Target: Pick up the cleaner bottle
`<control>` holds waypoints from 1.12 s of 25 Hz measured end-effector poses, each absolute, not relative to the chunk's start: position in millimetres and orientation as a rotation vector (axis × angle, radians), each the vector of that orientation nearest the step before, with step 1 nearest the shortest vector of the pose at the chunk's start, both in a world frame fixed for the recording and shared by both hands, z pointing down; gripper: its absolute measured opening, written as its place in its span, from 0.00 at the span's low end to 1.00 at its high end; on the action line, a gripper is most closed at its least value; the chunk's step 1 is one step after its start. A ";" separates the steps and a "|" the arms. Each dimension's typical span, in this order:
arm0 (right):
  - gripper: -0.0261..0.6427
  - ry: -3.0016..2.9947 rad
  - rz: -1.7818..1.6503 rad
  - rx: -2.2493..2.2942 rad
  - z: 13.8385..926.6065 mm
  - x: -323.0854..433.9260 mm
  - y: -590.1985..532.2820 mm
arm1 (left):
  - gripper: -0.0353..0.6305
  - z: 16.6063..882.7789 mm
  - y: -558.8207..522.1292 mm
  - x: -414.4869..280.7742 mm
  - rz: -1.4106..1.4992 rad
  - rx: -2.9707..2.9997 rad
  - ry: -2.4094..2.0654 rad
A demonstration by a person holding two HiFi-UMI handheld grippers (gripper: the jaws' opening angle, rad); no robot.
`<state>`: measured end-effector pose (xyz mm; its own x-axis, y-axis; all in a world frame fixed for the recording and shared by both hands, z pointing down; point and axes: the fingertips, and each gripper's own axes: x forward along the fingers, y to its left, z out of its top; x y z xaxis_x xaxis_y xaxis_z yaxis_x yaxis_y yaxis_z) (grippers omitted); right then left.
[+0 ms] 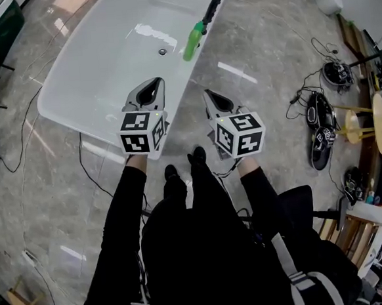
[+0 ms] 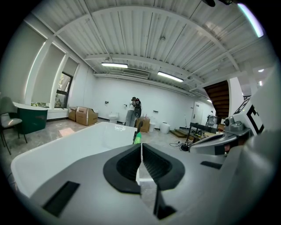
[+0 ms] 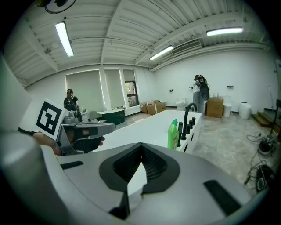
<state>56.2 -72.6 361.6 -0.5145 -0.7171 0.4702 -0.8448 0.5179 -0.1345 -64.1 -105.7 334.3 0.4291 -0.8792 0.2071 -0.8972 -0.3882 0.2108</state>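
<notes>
The left gripper (image 1: 151,86) and right gripper (image 1: 214,95) (2 claws, both closed, empty) hovered at the tub (image 1: 73,82) — the bottle (image 1: 193,42) stood on its rim, well apart.

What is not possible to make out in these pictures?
Left gripper view: cleaner bottle mostly hidden behind the shut jaws of the left gripper; only its green top shows.
All views: any print on it too small to read.
Head view: far end of the bathtub cut off by the top edge.
</notes>
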 end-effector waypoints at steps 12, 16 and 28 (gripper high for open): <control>0.04 -2.404 0.524 1.242 379.1 84.6 -132.1 | 0.18 360.4 -164.0 -26.7 0.154 2.374 -1.501; 0.04 -2.401 0.543 1.216 386.6 94.8 -158.8 | 0.26 373.9 -191.9 -13.4 0.185 2.346 -1.492; 0.04 -2.385 0.570 1.153 416.7 116.0 -228.1 | 0.44 440.7 -268.1 13.9 0.348 2.298 -1.483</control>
